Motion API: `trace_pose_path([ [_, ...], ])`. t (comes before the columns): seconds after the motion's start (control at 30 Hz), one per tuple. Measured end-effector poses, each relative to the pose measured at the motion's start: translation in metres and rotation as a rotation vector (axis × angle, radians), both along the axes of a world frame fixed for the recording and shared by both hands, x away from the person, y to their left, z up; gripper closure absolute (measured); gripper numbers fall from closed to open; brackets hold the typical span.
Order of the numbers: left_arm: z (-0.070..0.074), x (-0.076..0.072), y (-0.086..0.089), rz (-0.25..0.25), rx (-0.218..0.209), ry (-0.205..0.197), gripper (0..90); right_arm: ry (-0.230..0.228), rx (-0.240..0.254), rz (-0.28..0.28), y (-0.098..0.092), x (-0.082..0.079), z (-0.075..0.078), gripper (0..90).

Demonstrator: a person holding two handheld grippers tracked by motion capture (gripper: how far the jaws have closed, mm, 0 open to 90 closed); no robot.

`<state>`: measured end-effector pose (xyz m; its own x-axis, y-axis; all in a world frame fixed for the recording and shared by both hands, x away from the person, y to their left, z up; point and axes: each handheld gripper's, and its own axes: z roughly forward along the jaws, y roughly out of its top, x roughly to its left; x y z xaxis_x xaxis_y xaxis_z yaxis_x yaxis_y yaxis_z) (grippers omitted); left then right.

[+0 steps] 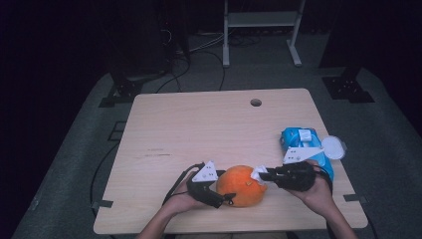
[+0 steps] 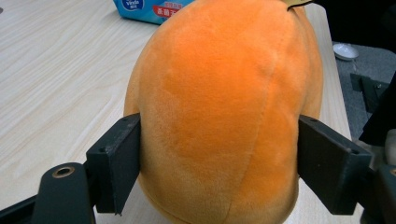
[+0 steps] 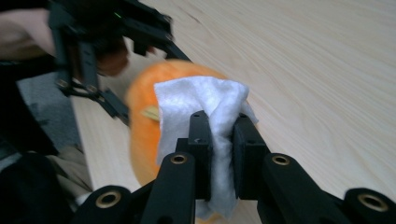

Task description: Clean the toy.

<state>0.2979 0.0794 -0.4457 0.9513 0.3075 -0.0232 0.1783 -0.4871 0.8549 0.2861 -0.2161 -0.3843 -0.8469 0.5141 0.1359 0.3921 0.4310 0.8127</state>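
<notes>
An orange plush toy [image 1: 242,188] lies near the front edge of the wooden table [image 1: 199,124]. My left gripper [image 1: 224,189] comes at it from the left, and in the left gripper view the two black jaws press on its sides, so my left gripper [image 2: 219,158] is shut on the orange plush toy [image 2: 219,93]. From the right, my right gripper [image 1: 262,175] is shut on a folded white tissue [image 3: 201,98]. That white tissue [image 1: 258,172] rests against the top right of the orange plush toy [image 3: 142,126], with my right gripper [image 3: 222,128] behind it.
A blue pack of wipes [image 1: 300,141] lies at the table's right side, just behind my right hand, with a round white lid [image 1: 334,148] beside it. A cable hole [image 1: 256,102] sits near the far edge. Dark stands and cables are on the floor beyond.
</notes>
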Motion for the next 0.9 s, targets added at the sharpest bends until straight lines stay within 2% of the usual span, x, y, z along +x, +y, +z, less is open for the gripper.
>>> trace_pose_path([
  [0.17, 0.0, 0.0, 0.001, -0.008, 0.01, -0.003, 21.2, 0.0, -0.006, 0.014, 0.004, 0.001, -0.002, 79.1],
  [0.27, 0.001, 0.0, 0.001, -0.004, 0.009, -0.001, 21.2, 0.042, -0.016, -0.025, -0.005, 0.008, -0.013, 78.9],
  [0.37, 0.001, -0.001, -0.001, 0.001, 0.008, 0.003, 20.8, 0.043, -0.035, -0.047, -0.009, 0.009, -0.015, 78.9],
  [0.43, 0.002, -0.002, -0.002, 0.003, 0.009, 0.001, 20.7, 0.034, 0.0, -0.045, -0.008, 0.008, -0.01, 78.8],
  [0.57, 0.003, -0.002, -0.002, -0.003, 0.011, 0.006, 18.6, 0.027, 0.028, -0.024, -0.002, 0.007, -0.006, 78.7],
  [0.6, 0.008, -0.001, -0.001, -0.012, -0.012, 0.06, 16.2, 0.038, 0.016, -0.006, 0.002, 0.008, -0.01, 78.7],
  [0.63, 0.008, -0.001, -0.001, -0.012, -0.012, 0.06, 13.9, 0.054, 0.019, 0.007, 0.002, 0.008, -0.011, 78.7],
  [0.67, 0.017, 0.001, 0.002, -0.016, -0.082, 0.111, 12.5, 0.085, 0.032, 0.041, 0.002, 0.008, -0.013, 78.3],
  [0.7, 0.017, 0.001, 0.002, -0.016, -0.082, 0.111, 12.4, 0.091, 0.041, 0.062, 0.003, 0.007, -0.014, 78.2],
  [0.73, 0.019, 0.0, -0.001, -0.01, -0.068, 0.095, 11.7, 0.091, 0.041, 0.069, 0.004, 0.005, -0.014, 78.1],
  [0.77, 0.019, 0.0, -0.001, -0.01, -0.068, 0.095, 10.4, 0.091, 0.041, 0.069, 0.004, 0.005, -0.014, 78.1],
  [0.8, 0.013, -0.002, -0.007, -0.016, -0.019, 0.078, 10.2, 0.077, 0.029, 0.063, 0.006, 0.004, -0.014, 78.1],
  [0.83, 0.008, -0.003, -0.009, -0.015, -0.013, 0.07, 10.5, 0.074, 0.027, 0.058, 0.006, 0.004, -0.013, 78.1],
  [0.87, 0.006, -0.005, -0.011, -0.006, -0.007, 0.048, 12.3, 0.072, 0.024, 0.05, 0.007, 0.005, -0.013, 78.2],
  [0.9, 0.006, -0.005, -0.011, -0.006, -0.007, 0.048, 18.2, 0.071, 0.025, 0.045, 0.007, 0.005, -0.013, 78.3],
])
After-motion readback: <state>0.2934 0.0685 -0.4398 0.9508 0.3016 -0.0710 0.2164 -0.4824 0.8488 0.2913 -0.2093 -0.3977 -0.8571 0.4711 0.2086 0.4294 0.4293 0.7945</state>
